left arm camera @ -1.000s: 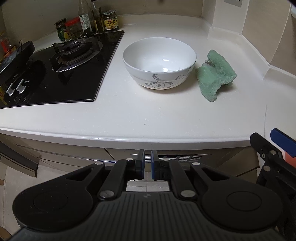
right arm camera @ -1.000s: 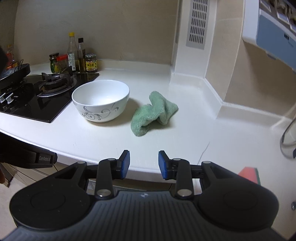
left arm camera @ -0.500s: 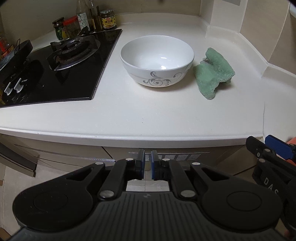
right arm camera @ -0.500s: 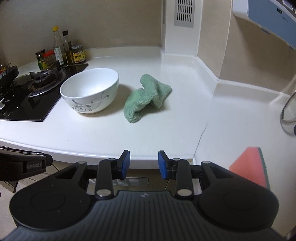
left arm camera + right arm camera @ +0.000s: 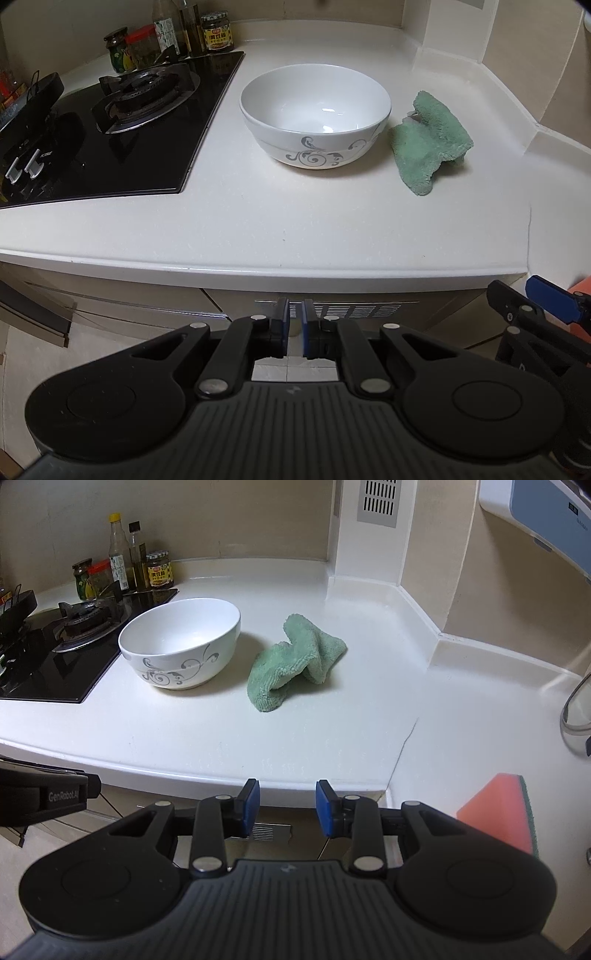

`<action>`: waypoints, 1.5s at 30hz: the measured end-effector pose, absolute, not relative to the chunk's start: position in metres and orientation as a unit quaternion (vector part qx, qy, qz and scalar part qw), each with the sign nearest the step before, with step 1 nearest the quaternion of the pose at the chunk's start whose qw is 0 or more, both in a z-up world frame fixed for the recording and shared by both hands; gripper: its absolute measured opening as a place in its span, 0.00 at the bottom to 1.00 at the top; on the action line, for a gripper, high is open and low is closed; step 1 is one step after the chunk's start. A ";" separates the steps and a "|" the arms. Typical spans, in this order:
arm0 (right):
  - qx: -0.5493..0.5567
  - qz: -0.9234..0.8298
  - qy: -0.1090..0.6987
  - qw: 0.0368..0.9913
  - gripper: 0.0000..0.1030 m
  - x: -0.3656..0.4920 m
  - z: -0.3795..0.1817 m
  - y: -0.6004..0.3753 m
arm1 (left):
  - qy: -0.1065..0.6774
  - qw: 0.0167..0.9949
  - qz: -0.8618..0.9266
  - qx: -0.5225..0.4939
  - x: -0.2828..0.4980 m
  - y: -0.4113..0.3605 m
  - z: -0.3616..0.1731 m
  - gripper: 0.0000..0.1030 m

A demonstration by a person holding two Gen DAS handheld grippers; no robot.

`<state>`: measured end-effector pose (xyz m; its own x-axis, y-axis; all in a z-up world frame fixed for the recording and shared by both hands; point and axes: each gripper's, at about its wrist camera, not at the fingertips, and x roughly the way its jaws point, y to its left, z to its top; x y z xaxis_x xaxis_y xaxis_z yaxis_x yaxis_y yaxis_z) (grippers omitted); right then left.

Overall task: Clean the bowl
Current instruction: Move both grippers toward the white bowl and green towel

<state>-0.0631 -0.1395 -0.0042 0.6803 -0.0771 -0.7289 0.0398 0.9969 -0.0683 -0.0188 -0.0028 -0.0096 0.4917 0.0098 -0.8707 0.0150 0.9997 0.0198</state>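
A white bowl (image 5: 316, 114) with grey scroll pattern stands upright on the white counter (image 5: 295, 229); it also shows in the right wrist view (image 5: 181, 642). A crumpled green cloth (image 5: 428, 142) lies just right of it, also seen from the right wrist (image 5: 295, 662). My left gripper (image 5: 294, 326) is nearly shut and empty, in front of the counter edge. My right gripper (image 5: 287, 806) is open and empty, also in front of the edge; it shows at the right of the left wrist view (image 5: 546, 306).
A black gas hob (image 5: 110, 129) lies left of the bowl, with jars and bottles (image 5: 173, 37) behind it. An orange sponge (image 5: 502, 812) lies at the near right. A faucet loop (image 5: 572, 712) stands at the right edge. Walls enclose the counter's back and right.
Both grippers have moved closer to the counter; the bowl and cloth look larger. The right view has swung left again, shifting the bowl and cloth right. The jaws are unchanged.
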 end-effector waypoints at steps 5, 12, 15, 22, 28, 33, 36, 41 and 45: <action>-0.025 -0.032 0.400 0.915 0.28 -0.057 -0.005 -0.138 | 0.505 0.863 0.002 0.011 -0.014 0.000 -0.010 0.06; -0.029 -0.025 0.402 0.915 0.28 -0.046 -0.006 -0.133 | 0.509 0.861 0.006 0.008 -0.003 0.006 -0.012 0.06; -0.030 -0.023 0.403 0.915 0.28 -0.041 -0.007 -0.132 | 0.510 0.860 0.006 0.007 0.002 0.008 -0.012 0.06; -0.028 -0.024 0.404 0.914 0.28 -0.030 -0.008 -0.132 | 0.511 0.860 0.003 0.010 0.013 0.008 -0.014 0.06; -0.025 -0.029 0.405 0.913 0.28 -0.019 -0.010 -0.134 | 0.514 0.858 -0.002 0.015 0.024 0.005 -0.015 0.06; -0.023 -0.029 0.409 0.912 0.28 -0.010 -0.013 -0.135 | 0.517 0.856 -0.005 0.018 0.035 0.003 -0.017 0.06; -0.021 -0.031 0.411 0.911 0.28 -0.004 -0.014 -0.136 | 0.519 0.855 -0.007 0.020 0.041 0.002 -0.019 0.06; -0.020 -0.035 0.414 0.910 0.28 0.006 -0.016 -0.138 | 0.521 0.853 -0.011 0.022 0.053 0.000 -0.021 0.06; -0.019 -0.038 0.415 0.909 0.28 0.014 -0.017 -0.139 | 0.523 0.852 -0.014 0.023 0.061 0.000 -0.023 0.06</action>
